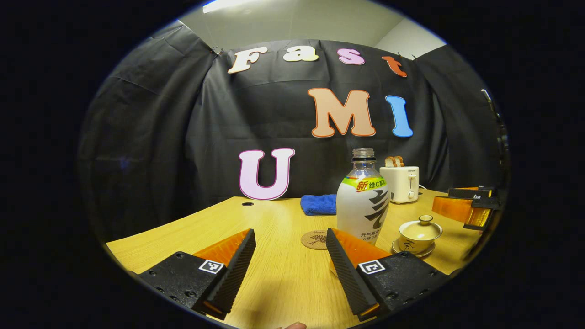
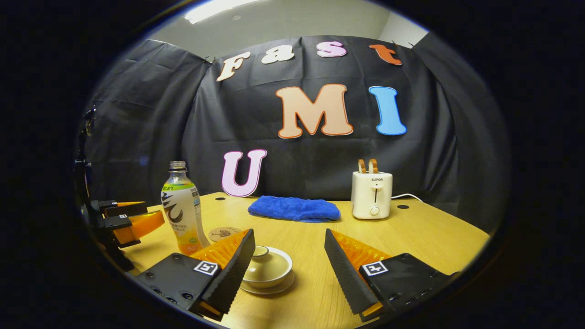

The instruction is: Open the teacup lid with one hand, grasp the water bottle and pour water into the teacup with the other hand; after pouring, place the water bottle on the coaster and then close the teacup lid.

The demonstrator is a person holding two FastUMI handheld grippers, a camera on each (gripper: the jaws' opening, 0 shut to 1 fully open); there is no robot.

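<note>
Black cloth wall (image 2: 151, 137) behind wooden table (image 2: 425, 233), ceiling light (image 2: 215, 9) above.

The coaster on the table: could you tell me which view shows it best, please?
The right gripper view: the coaster lies nearly whole beside the water bottle. In the left gripper view the coaster is partly hidden behind the left hand-held gripper.

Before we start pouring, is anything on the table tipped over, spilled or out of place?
Nothing stands out. The water bottle stands upright with its cap already off, the teacup sits on its saucer with the lid on, and the coaster lies flat. No spill shows on the table.
</note>
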